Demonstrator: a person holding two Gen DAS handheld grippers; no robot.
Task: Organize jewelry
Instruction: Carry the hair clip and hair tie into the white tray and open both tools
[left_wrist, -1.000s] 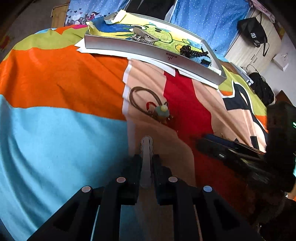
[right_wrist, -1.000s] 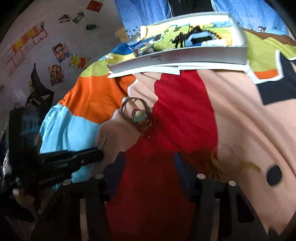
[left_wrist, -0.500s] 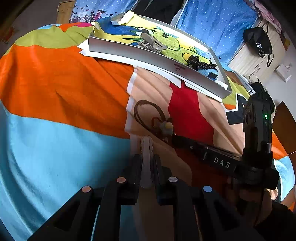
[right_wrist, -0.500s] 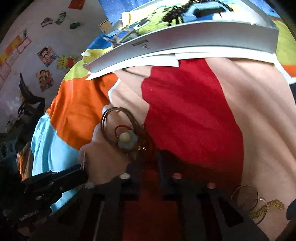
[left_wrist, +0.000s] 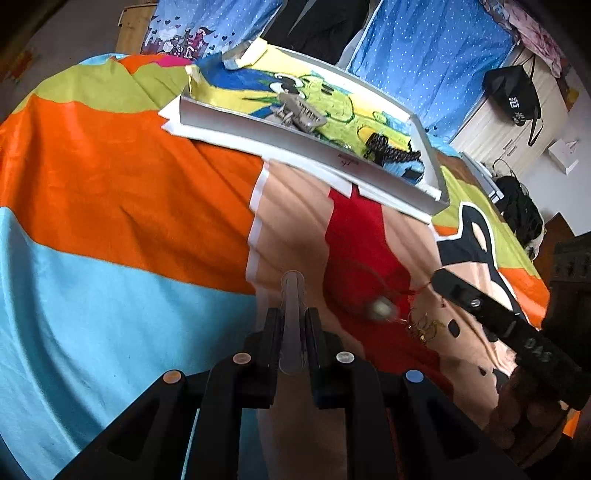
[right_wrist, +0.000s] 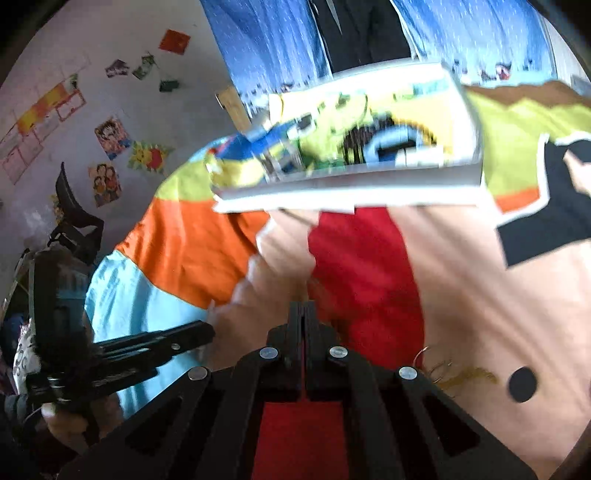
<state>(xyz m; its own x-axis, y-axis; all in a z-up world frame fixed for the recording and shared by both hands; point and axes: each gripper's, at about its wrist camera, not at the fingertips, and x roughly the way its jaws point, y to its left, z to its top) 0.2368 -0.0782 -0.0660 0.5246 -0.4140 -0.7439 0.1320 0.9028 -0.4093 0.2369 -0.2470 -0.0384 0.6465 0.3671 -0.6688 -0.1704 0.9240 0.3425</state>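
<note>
A white tray (left_wrist: 258, 129) with a cartoon lining lies at the far side of the bed; it holds a grey hair claw (left_wrist: 295, 112) and a black beaded piece (left_wrist: 388, 149). My left gripper (left_wrist: 292, 291) is shut on a flat pale grey clip. My right gripper (right_wrist: 303, 308) is shut on the brown cord necklace, which hangs blurred from its tip in the left wrist view, with its pale bead (left_wrist: 380, 306) above the red patch. The tray also shows in the right wrist view (right_wrist: 351, 184). Gold jewelry (left_wrist: 424, 326) with a thin ring lies on the bedspread.
The colourful bedspread (left_wrist: 110, 206) covers the whole surface. The gold jewelry and ring (right_wrist: 454, 371) lie just right of my right gripper. A blue dotted curtain (left_wrist: 424, 55) and a white cabinet with a black bag (left_wrist: 517, 96) stand behind the bed.
My right gripper closed on the cord necklace and lifted it off the bedspread, carrying it toward the right. My left gripper stayed shut on the clip and moved little.
</note>
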